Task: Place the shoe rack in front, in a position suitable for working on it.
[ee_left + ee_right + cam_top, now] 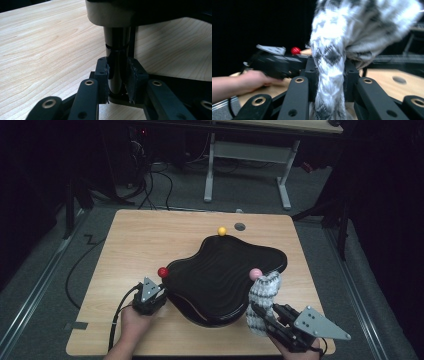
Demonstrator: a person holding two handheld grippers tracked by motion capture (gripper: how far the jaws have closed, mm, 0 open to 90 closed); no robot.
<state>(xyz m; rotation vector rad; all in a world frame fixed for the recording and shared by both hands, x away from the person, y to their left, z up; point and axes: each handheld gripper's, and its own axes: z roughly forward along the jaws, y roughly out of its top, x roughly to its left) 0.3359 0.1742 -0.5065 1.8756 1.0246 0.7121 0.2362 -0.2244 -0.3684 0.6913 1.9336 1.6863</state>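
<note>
A black wavy board [225,270] with a ribbed top stands in the middle of the wooden table [135,240]. Ball-tipped pegs sit at its rim: red [163,272], yellow [222,231] and pink [255,273]. My left gripper [161,296] is at the board's left edge below the red ball. In the left gripper view it [118,67] is shut on a black post [116,42] under the board. My right gripper [258,314] is shut on a black-and-white knit sock [263,295], whose top reaches the pink ball. In the right gripper view the sock [332,50] hangs between the jaws [329,66].
A grey round hole [240,226] lies in the table behind the yellow ball. A strip of tape [76,325] marks the front left corner. Beyond the table stand another desk's white legs [247,165], with cables [155,185] on the floor.
</note>
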